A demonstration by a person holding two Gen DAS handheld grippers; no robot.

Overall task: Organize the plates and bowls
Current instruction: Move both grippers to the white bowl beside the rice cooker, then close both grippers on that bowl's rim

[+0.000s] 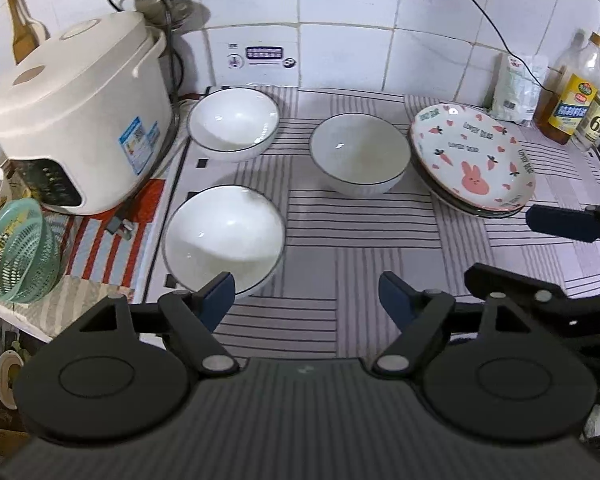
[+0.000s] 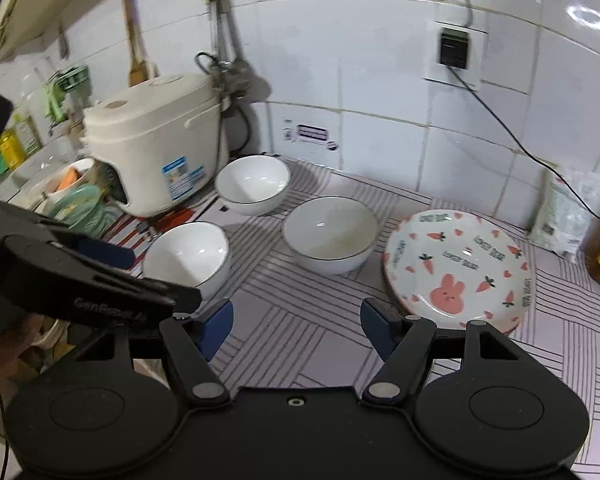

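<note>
Three white bowls with dark rims stand apart on the striped mat (image 1: 312,236): a near-left bowl (image 1: 224,236), a far-left bowl (image 1: 234,122) and a middle bowl (image 1: 360,152). A stack of plates with a pink rabbit plate (image 1: 472,156) on top sits right of the middle bowl. My left gripper (image 1: 306,296) is open and empty, its left finger just before the near-left bowl's rim. My right gripper (image 2: 296,320) is open and empty, above the mat in front of the middle bowl (image 2: 330,232) and beside the rabbit plate (image 2: 458,268).
A white rice cooker (image 1: 80,120) stands at the left, with a green basket (image 1: 18,252) before it. Oil bottles (image 1: 572,92) and a white bag (image 1: 516,88) stand at the back right. A cable (image 1: 496,32) hangs from the wall socket.
</note>
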